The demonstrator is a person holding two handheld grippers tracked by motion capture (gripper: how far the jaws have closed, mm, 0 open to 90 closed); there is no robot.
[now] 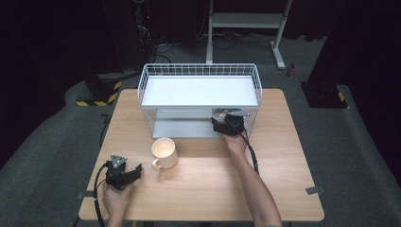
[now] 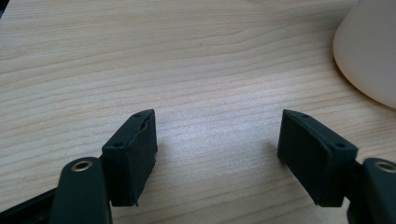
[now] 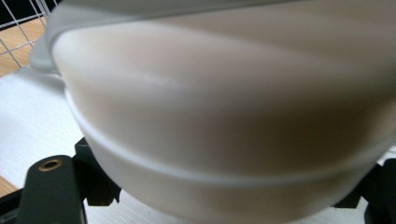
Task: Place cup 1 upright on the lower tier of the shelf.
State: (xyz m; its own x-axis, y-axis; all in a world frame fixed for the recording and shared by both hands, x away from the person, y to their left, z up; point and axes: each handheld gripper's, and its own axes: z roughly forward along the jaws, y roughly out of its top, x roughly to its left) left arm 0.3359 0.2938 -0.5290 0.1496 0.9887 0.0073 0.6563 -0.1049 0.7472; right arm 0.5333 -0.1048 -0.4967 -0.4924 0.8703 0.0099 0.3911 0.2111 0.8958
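Right gripper [image 1: 226,119] inside white wire two-tier rack [image 1: 152,75], lower shelf, jaws pinching pale ceramic bowl [image 3: 224,116]. Left gripper [image 2: 217,154] spread wide over wooden table [image 2: 140,60]; cream mug [image 1: 164,152] at its 1 o'clock.

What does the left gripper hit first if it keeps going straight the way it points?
Probably nothing soon: ahead of the left gripper, whose jaws stand open, lies bare wooden table. The cream mug sits off to one side of that line, though depth is hard to judge.

the bowl [image 3: 224,130] runs past the frame edges up close, hiding the right gripper [image 3: 233,196] pads.
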